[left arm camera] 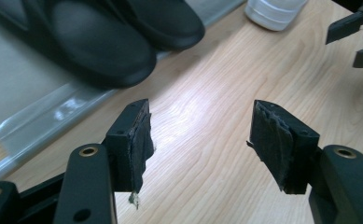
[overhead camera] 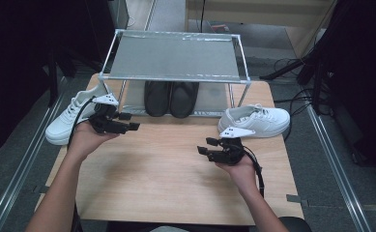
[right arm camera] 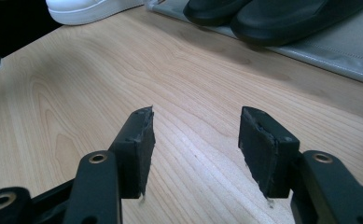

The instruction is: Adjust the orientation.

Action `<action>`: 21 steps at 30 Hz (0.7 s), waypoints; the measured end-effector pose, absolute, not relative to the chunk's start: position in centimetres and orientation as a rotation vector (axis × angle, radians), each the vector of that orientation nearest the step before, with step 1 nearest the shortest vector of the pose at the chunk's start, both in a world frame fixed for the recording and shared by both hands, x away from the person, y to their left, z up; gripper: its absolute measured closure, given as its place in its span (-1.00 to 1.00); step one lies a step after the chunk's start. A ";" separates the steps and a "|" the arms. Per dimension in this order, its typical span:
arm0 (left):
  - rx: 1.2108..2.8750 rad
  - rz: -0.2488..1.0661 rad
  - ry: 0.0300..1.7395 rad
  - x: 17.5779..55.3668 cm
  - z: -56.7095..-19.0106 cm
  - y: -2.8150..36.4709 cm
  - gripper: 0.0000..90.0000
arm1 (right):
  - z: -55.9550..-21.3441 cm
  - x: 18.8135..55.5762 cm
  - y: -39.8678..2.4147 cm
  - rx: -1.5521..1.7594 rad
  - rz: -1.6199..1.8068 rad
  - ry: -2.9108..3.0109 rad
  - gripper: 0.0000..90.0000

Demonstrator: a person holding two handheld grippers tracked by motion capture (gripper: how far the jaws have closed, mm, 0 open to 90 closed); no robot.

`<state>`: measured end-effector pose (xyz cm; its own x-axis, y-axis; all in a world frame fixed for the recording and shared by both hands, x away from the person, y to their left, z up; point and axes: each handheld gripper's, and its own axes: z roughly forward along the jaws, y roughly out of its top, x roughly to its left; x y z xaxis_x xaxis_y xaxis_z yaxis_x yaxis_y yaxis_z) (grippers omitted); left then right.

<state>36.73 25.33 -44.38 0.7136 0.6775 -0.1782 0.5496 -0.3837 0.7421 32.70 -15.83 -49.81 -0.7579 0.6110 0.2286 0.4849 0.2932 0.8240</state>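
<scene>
Left gripper: the black two-jaw left gripper (overhead camera: 127, 121) sits in the person's left hand (overhead camera: 86, 137) above the left part of the light wooden table (overhead camera: 176, 183); its jaws stand spread with only bare table between the pads.
Right gripper: the black two-jaw right gripper (overhead camera: 209, 146) is held in the right hand (overhead camera: 241, 166) over the right half of the table; its jaws are spread wide and hold nothing.
Left white shoe: a white lace-up sneaker (overhead camera: 72, 118) lies just behind and to the left of the left gripper, its toe out over the table's left edge; whether the gripper touches it I cannot tell.
Right white shoe: a second white lace-up sneaker (overhead camera: 255, 120) lies on the table just beyond the right gripper, apart from its jaws, toe pointing right.
Black pair: two black slip-on shoes (overhead camera: 171, 98) stand side by side on the lower level of the rack, ahead of and between the two grippers; in the left gripper view they (left arm camera: 114, 42) lie just beyond the jaws.
Rack: a metal-framed shoe rack with a grey fabric top shelf (overhead camera: 173, 55) stands at the table's far edge, beyond both grippers.
</scene>
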 end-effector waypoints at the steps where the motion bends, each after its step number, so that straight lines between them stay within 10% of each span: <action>1: 2.076 0.198 0.943 36.7 -44.4 25.6 -0.13 | -49.8 32.7 -15.8 1.029 1.468 2.420 0.04; 21: 1.992 0.256 1.081 37.1 -44.8 31.7 -0.12 | -50.0 32.9 -15.9 1.050 1.450 2.428 0.04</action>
<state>37.13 31.67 -44.82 0.6083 0.7686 -0.1978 0.5986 -0.2806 0.7503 32.92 -15.93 -50.02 -0.7507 0.6183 0.2328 0.4982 0.2983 0.8141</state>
